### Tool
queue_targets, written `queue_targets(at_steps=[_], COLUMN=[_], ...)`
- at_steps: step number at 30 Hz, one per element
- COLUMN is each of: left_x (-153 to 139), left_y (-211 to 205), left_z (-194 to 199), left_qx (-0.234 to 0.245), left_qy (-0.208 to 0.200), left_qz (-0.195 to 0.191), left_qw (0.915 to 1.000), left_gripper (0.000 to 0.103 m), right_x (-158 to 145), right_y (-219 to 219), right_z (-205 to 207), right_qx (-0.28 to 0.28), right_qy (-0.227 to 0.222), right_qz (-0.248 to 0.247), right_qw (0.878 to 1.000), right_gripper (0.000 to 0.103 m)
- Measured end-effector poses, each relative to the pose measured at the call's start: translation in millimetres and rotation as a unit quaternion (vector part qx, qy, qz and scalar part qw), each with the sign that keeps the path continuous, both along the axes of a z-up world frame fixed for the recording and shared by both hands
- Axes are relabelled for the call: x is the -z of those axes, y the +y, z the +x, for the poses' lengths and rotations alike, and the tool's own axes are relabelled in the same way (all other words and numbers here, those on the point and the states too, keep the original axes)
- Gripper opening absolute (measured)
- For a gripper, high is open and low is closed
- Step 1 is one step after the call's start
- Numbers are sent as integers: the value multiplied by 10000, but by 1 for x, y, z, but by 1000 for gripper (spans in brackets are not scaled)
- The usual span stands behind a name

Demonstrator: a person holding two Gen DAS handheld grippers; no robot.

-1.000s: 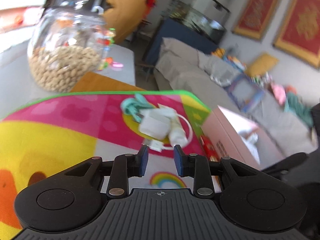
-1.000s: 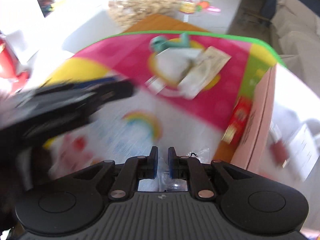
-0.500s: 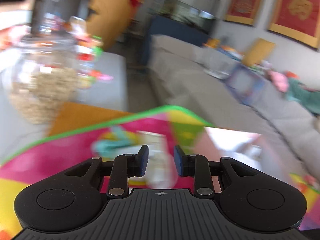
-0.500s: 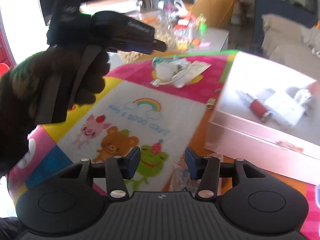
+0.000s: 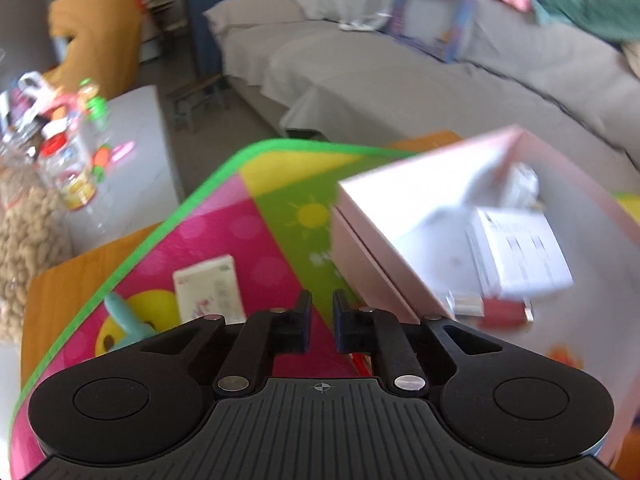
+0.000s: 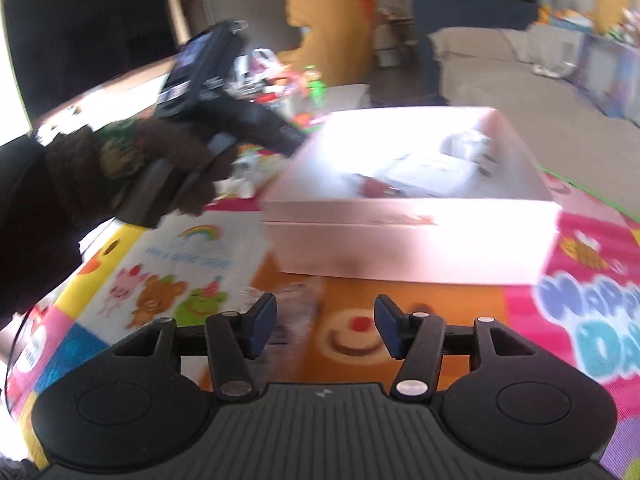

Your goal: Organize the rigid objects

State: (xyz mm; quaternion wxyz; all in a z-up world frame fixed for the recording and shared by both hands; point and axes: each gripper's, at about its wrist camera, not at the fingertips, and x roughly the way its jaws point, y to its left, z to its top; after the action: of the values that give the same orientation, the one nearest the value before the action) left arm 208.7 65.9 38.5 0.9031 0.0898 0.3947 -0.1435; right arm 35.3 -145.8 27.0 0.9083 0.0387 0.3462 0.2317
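Your pink box (image 5: 400,200) at right already holds several items; a white packet (image 5: 210,292) lower left remains. Left tongs (image 5: 320,322) nearly closed, empty; right tongs (image 6: 325,328) open.

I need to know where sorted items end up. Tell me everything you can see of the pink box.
The pink box is a shallow, open-topped rectangular carton, apparently cardboard, with pale pink walls and a whitish inside. It sits flat on the colourful play mat, with a seam running along its front wall. Inside lie a white packet and a small red item, both blurred. Neither tool touches it.
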Motion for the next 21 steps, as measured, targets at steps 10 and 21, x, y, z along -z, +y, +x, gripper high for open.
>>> queue_targets(at_steps=[10, 21], left_x=[11, -10], left_y=[-10, 27], left_z=[-109, -37], left_qx=[1559, -991], left_qy=[82, 300], left_qz=[274, -1136], left_qw=[9874, 9881], left_gripper=[16, 18], right_x=[13, 18], right_y=[-32, -31], right_z=[14, 13], right_qx=[506, 606], right_qy=[223, 177], right_qz=[494, 657], right_qw=[9972, 9958], right_gripper=[58, 65])
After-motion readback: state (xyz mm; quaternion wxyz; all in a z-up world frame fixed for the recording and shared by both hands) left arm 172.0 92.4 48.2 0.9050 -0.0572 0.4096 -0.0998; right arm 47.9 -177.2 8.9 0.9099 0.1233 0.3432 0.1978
